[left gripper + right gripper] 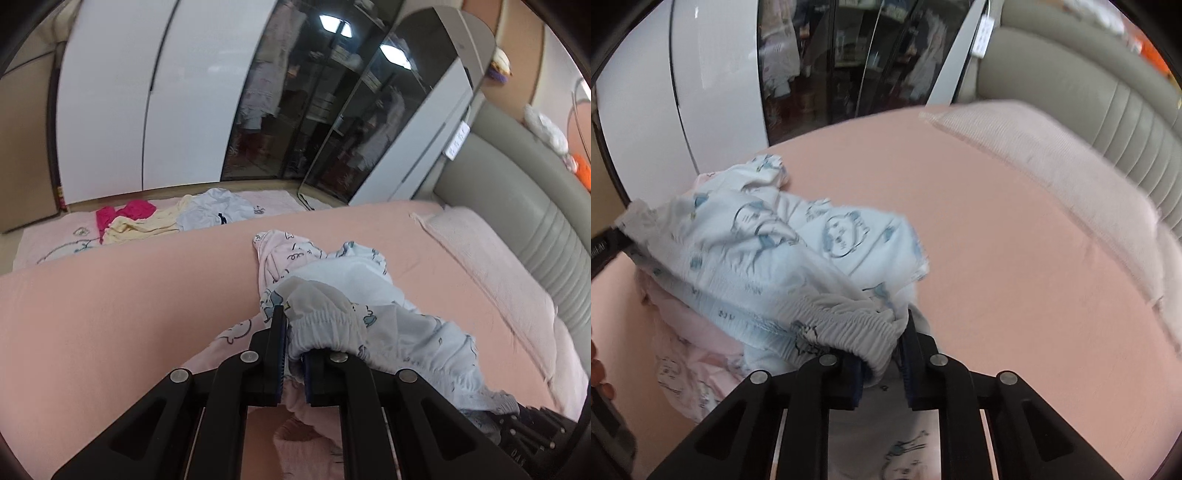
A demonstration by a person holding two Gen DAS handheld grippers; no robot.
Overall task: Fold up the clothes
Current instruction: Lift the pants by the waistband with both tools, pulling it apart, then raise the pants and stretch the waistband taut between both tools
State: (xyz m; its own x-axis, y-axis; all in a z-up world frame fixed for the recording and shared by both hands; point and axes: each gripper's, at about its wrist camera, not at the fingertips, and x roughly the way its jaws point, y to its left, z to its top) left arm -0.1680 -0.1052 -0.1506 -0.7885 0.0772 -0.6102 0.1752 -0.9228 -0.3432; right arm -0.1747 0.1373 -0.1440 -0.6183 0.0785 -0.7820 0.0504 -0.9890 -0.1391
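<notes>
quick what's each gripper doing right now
Left gripper: closed on the waistband of the blue pants.
Right gripper: closed on the other end of the same waistband.

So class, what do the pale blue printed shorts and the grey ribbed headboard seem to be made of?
Pale blue printed shorts: probably thin matte cotton; soft creases, gathered elastic waistband. Grey ribbed headboard: likely padded leather or vinyl; smooth, faintly shiny channels.
</notes>
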